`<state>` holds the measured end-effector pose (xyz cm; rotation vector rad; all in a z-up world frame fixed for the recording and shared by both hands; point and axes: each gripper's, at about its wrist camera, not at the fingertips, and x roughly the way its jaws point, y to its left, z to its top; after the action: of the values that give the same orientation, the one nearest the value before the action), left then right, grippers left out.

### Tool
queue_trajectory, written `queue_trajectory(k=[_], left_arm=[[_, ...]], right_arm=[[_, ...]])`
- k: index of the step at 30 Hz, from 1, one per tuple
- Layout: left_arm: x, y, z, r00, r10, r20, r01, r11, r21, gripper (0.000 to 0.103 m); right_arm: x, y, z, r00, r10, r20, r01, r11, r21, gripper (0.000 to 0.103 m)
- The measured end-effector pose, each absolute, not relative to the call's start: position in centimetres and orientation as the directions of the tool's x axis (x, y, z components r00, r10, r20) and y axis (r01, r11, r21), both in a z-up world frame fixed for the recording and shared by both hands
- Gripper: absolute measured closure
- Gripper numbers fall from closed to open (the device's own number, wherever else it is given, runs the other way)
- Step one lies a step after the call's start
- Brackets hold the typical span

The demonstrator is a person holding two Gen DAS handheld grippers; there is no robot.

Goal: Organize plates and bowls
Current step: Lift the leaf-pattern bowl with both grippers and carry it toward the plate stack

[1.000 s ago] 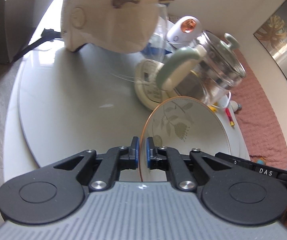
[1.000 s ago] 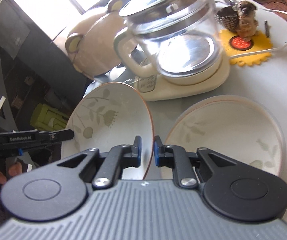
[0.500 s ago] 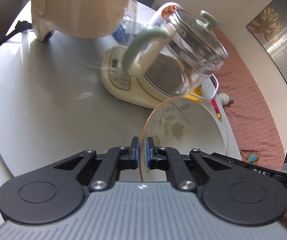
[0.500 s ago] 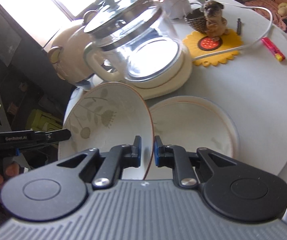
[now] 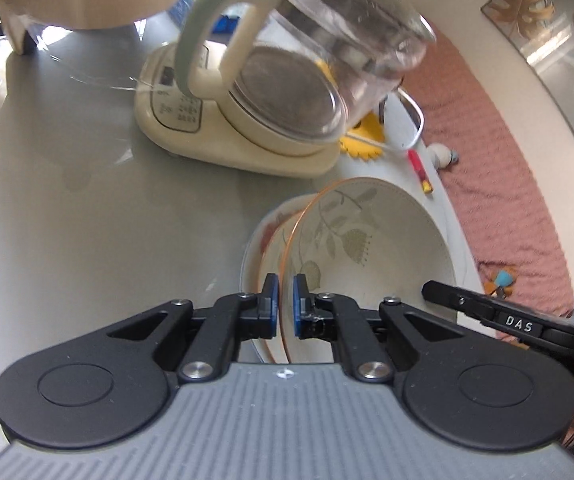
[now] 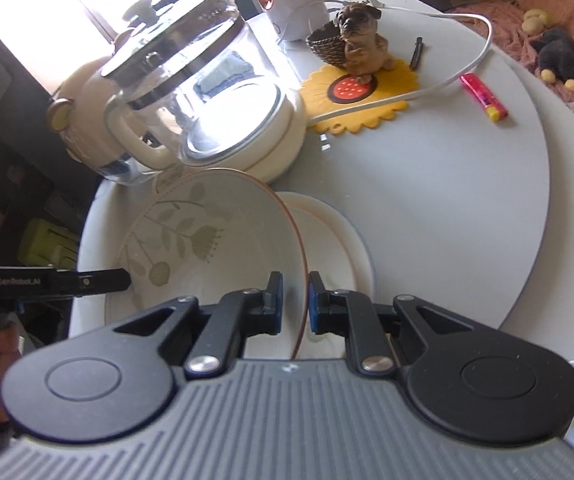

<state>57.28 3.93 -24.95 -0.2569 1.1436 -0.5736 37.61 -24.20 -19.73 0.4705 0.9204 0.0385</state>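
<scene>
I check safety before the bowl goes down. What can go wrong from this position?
1. Both grippers, left and right, pinch only the thin rim of the floral bowl; it may slip or tilt onto the plate beneath and chip.
2. The glass kettle stands close behind the bowl, so a forward swing could strike it.
3. The white cable lies on the table near the lighter and could catch if the right gripper drifts there.

You see glass kettle on cream base, dog figurine on yellow mat, pink lighter on desk.
</scene>
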Motion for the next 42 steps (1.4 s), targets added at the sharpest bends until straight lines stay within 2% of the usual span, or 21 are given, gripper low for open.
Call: queue_trajectory(k=[16, 28, 42], left_arm=[[57.7, 0.8, -26.8, 0.262, -0.513, -0.817, 0.345, 0.841, -0.417, 0.095], [57.9, 1.2, -27.7, 0.258, -0.485, -0.836, 0.298, 0.863, -0.409, 0.095], [58.6, 2.3, -27.3, 0.192, -0.486, -0.853, 0.190, 0.871, -0.454, 0.094]], right_arm=[[38.0, -25.7, -21.8, 0.597, 0.183, -0.781, 0.176, 0.920, 0.350, 0.087], [38.9, -24.8, -22.3, 0.561, 0.159, -0.813, 0.207, 0.923, 0.324, 0.087], [40.1, -23.1, -22.3, 0.514, 0.098, -0.852, 0.155, 0.966, 0.205, 0.086]])
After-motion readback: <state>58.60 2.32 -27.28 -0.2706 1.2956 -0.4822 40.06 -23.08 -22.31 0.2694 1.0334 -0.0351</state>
